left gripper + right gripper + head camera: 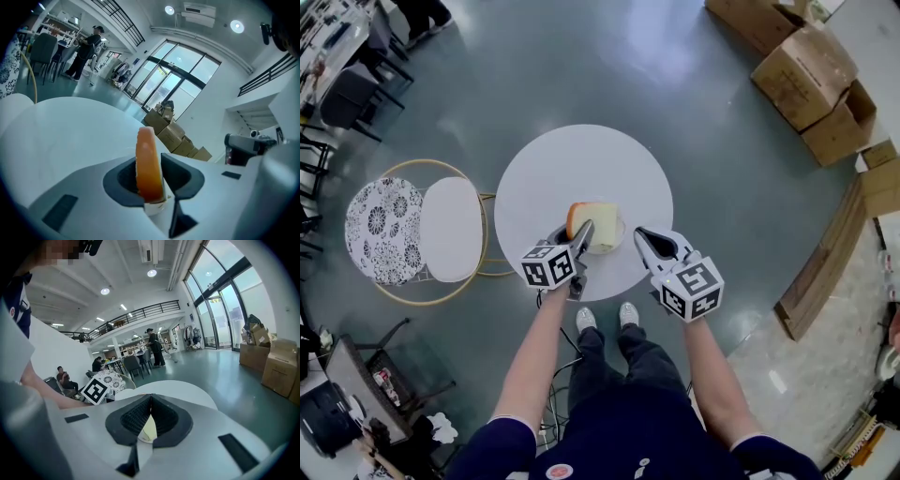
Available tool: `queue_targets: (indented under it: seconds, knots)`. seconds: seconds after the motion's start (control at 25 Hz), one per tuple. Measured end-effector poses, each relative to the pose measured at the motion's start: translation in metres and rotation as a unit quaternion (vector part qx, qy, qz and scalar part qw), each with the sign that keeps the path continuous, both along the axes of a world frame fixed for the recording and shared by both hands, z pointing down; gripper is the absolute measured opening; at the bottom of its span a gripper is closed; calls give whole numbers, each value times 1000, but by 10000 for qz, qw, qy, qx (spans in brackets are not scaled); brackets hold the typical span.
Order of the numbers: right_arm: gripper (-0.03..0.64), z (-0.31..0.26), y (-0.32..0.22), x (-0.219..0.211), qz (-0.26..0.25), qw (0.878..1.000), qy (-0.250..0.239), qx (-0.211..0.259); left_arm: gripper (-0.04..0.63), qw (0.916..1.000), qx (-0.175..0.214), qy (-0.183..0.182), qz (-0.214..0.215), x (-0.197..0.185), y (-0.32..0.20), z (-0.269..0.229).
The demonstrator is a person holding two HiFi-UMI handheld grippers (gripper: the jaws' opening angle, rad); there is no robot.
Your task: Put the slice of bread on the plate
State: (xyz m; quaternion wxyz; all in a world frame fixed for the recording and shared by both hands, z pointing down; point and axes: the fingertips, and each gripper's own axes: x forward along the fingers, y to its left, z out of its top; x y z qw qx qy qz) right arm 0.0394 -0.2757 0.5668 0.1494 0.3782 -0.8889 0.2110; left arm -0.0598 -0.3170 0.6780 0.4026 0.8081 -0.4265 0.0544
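Over the counter's [581, 159] near edge, the left tool [574, 232] grips the slice of bread [598, 223] standing on edge. The plate [620, 236] lies directly beneath, toward 2 o'clock. The right tool [645, 240], closed and empty, sits at the plate's 3 o'clock.

Quick headcount: one round white desk [581, 159], with one slice of bread [598, 223] and one plate [622, 234]. Two claws over the desk's near edge, the left claw [581, 232] and the right claw [643, 236]. One patterned chair [417, 230] just left of the desk. At least three cardboard boxes [806, 61] well off past the desk's far right side.
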Motion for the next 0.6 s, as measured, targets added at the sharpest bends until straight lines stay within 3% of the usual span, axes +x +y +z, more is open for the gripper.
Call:
queue_targets:
  seconds: [0.6]
  knots:
    - [6, 4, 2, -9, -62, 10000, -21, -48, 126, 9982, -14, -587, -138, -17, -4, 20]
